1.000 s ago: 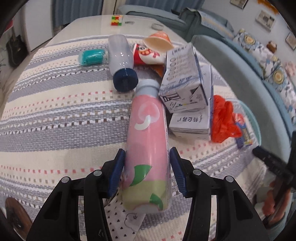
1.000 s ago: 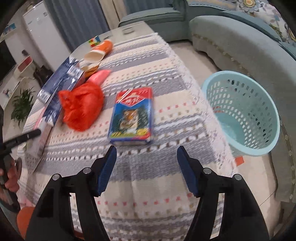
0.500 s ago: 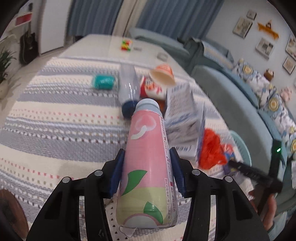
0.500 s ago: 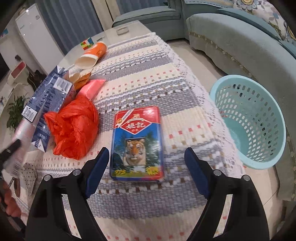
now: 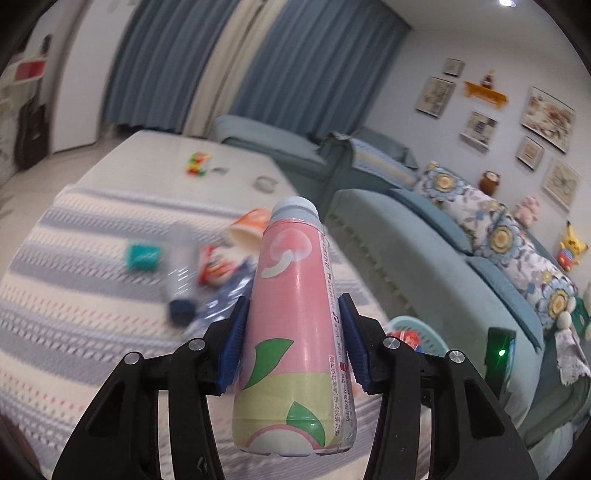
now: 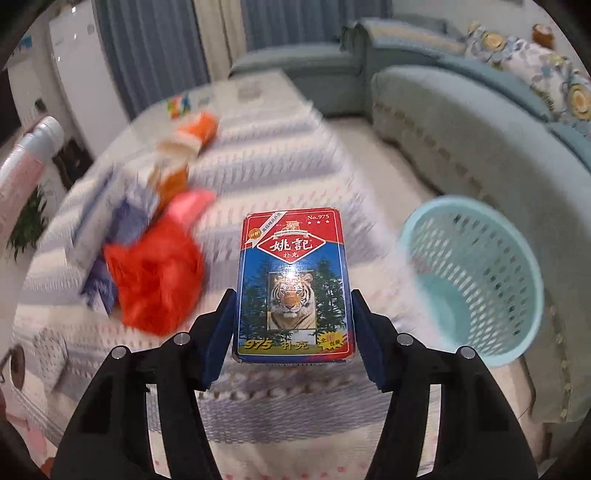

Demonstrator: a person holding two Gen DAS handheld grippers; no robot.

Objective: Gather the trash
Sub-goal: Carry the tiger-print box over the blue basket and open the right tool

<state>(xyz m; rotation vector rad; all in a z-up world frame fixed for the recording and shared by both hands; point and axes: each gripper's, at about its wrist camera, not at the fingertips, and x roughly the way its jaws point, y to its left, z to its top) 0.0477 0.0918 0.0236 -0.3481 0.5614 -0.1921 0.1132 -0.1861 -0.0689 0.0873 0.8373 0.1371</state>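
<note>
We see soft, even indoor light, with a ceiling lamp glowing at one o'clock. Motion blur smears the striped tablecloth and red bag; fisheye bending and dark vignetting ring both views.

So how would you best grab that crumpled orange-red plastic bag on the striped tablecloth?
Judging by its shape, pinch the crumpled orange-red plastic bag at its bunched upper folds, coming from above. It is a soft, loose heap with no firm sides, so a raised fold seems the surest hold. Blue-and-white cartons crowd its left; its right looks clear.
</note>
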